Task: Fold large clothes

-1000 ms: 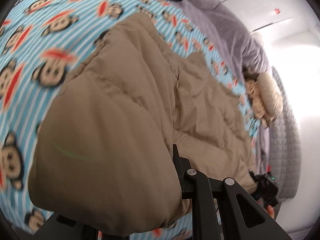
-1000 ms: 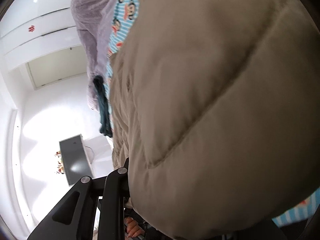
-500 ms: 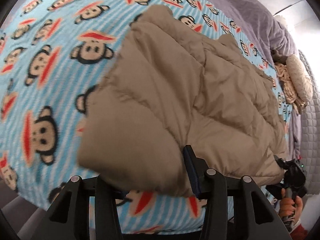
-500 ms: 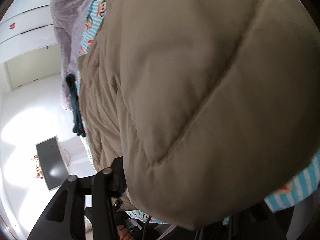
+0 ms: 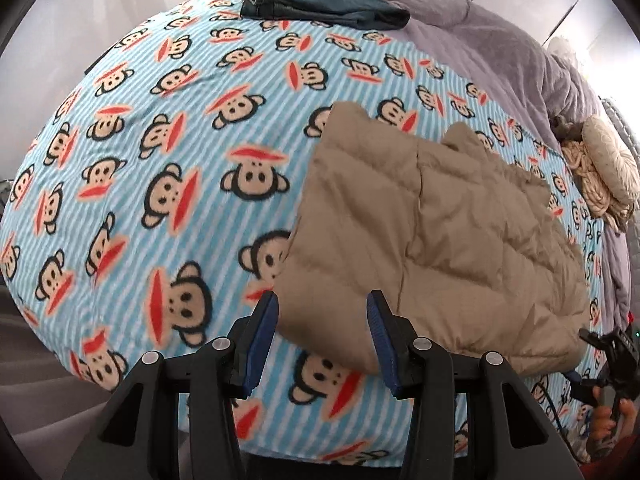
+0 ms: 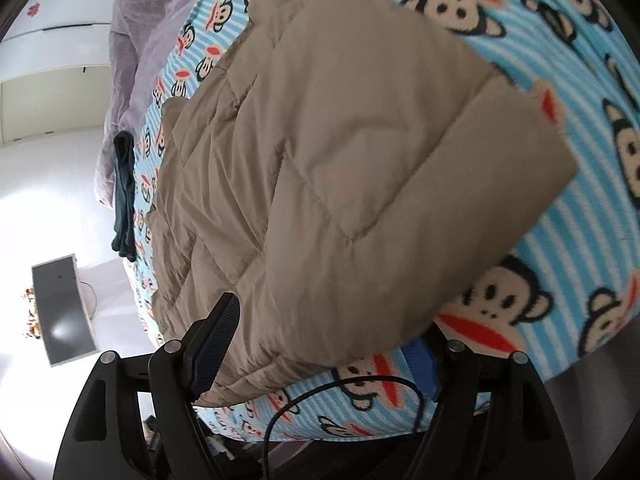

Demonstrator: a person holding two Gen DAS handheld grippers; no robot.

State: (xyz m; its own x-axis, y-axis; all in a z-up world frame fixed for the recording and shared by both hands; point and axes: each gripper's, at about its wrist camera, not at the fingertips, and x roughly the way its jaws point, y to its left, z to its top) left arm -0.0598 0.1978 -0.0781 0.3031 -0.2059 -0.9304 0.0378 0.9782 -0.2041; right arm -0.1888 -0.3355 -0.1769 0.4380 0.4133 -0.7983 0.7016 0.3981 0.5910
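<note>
Left wrist view shows the clearest change: half a second ago the left gripper (image 5: 322, 334) had the near left corner of the tan padded coat (image 5: 440, 240) pinched between its blue pads, and now the jaws stand wide apart with the corner lying loose between and just beyond them, resting on the monkey-print blanket (image 5: 160, 160). A second ago the coat hung in the air close before both cameras; now it lies flat in a folded block on the near right part of the bed. I judge that this fold has been laid down and let go on the left side, so the next step would be a further fold or a tidy of the edges.

Right wrist view puts the right gripper (image 6: 320, 344) at the near edge of the coat. Its jaws are also spread wide, one pad at the left side of the thick folded edge and the other at the right, partly hidden beneath it. The fabric bulges over the gap, so it may be brushing the pads, though I cannot be sure from this angle.

Folded dark jeans (image 5: 320, 6) lie at the far edge of the blanket, well apart from the coat, against a grey quilt (image 5: 500, 40).
</note>
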